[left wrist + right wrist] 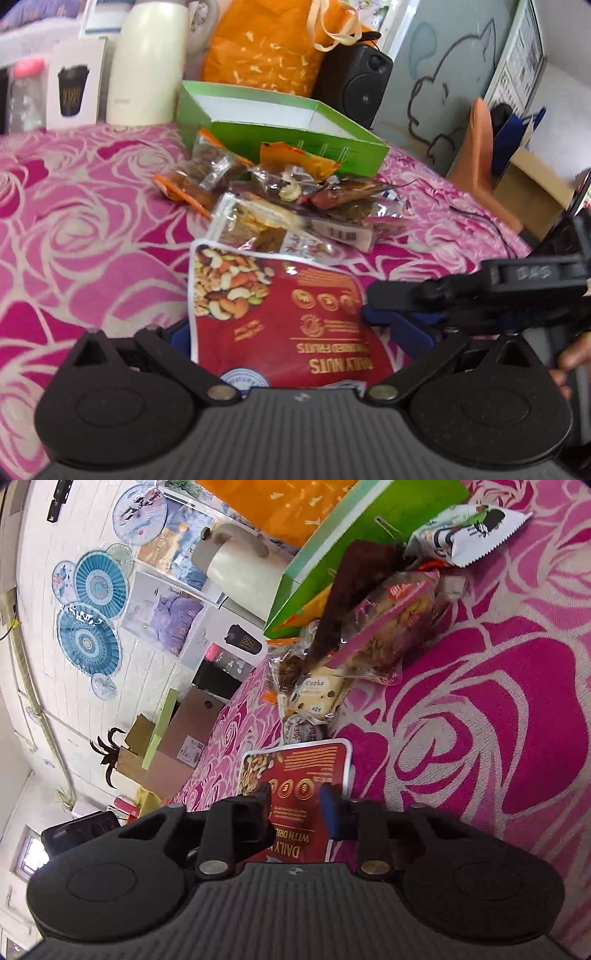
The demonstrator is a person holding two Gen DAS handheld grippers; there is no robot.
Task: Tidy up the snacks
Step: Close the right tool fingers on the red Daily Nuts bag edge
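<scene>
A red "Daily Nuts" pouch lies on the pink rose-patterned cloth, nearest to me. My left gripper is open, its blue-padded fingers on either side of the pouch's near end. My right gripper comes in from the right in the left wrist view; its jaws straddle the pouch's right edge, part open, grip unclear. Behind the pouch lies a heap of clear snack packets. An open green box stands behind the heap, empty inside as far as I see.
A white flask, an orange bag and a black speaker stand behind the green box. A white printed packet lies beside the box. Cardboard boxes sit beyond the cloth's edge.
</scene>
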